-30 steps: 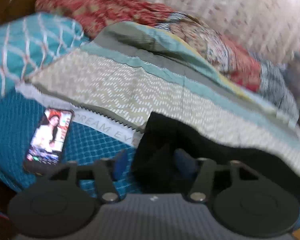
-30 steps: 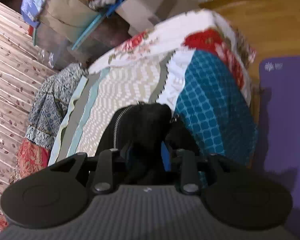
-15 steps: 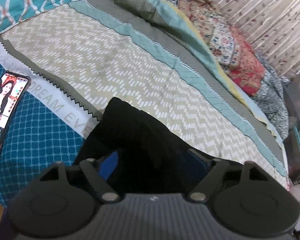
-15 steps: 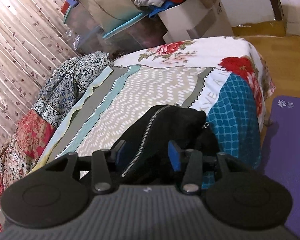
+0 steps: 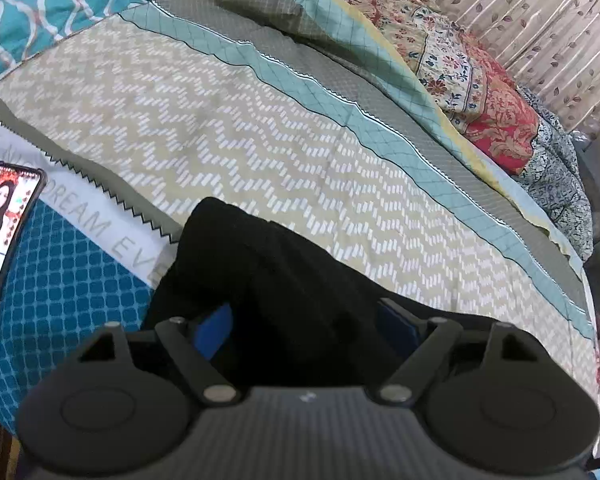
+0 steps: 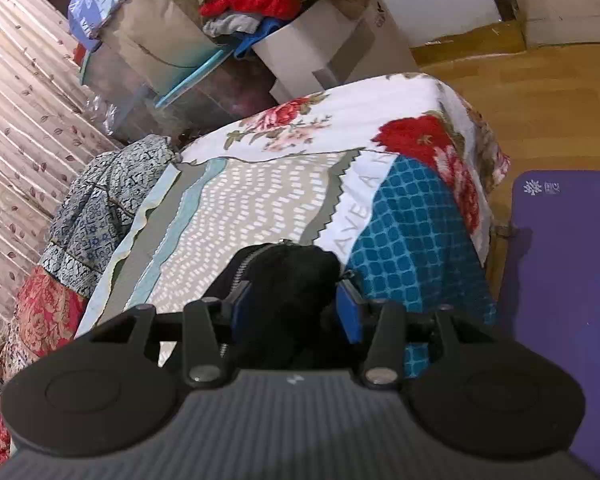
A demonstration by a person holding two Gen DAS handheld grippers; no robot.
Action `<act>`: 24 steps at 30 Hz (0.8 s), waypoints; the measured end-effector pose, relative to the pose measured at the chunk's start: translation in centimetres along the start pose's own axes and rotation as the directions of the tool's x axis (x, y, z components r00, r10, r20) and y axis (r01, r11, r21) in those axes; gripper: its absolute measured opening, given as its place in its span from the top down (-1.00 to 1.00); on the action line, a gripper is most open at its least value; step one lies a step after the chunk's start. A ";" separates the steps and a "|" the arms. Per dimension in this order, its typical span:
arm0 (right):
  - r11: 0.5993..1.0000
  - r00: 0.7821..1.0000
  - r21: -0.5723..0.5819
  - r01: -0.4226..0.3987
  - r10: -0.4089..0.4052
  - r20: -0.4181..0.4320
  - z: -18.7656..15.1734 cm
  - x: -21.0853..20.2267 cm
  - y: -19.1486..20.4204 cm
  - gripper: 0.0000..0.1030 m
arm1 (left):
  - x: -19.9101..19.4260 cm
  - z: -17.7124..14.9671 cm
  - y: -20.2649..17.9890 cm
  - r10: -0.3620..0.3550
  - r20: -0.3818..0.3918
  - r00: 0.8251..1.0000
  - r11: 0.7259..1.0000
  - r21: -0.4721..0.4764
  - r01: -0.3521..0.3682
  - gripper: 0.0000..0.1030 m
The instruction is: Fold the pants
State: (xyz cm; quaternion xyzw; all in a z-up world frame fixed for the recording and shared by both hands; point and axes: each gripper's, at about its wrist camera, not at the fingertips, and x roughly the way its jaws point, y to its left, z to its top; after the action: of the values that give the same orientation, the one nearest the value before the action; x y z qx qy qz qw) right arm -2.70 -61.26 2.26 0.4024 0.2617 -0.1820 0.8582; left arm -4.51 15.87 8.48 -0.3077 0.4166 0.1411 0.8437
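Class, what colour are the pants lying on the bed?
Black pants, with a silver zipper showing best in the right wrist view.

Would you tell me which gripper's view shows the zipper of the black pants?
The right gripper: a silver zipper runs along the pants between its fingers. The left gripper shows only plain black cloth.
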 end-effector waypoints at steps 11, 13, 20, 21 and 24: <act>0.999 0.997 0.031 0.035 -0.033 -0.063 1.9 4.8 -0.2 0.61 | 1.5 0.7 -0.2 0.044 -0.040 0.998 0.999 0.018 -0.043 0.80; 1.000 0.999 0.023 0.016 -0.015 -0.038 2.5 4.5 0.6 0.64 | -0.2 1.8 -0.5 -0.009 -0.016 1.000 1.000 0.013 0.009 0.81; 0.989 0.987 0.002 -0.148 0.147 0.071 3.5 -1.3 2.8 0.68 | -7.8 3.7 0.7 -0.147 0.094 0.985 0.989 -0.011 0.149 0.81; 0.989 0.987 0.005 -0.146 0.145 0.074 3.0 -1.8 2.4 0.68 | -8.1 3.4 1.1 -0.135 0.098 0.986 0.991 -0.010 0.137 0.81; 0.995 0.995 0.021 -0.094 0.093 0.043 0.9 -1.8 0.3 0.68 | -7.8 1.6 3.0 -0.083 0.058 0.995 0.996 -0.020 0.084 0.81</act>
State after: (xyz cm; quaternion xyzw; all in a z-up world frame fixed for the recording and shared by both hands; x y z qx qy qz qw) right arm -3.72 -61.59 3.99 0.4202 0.2224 -0.1530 0.8663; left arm -9.78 19.38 14.21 -0.3302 0.3775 0.1189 0.8569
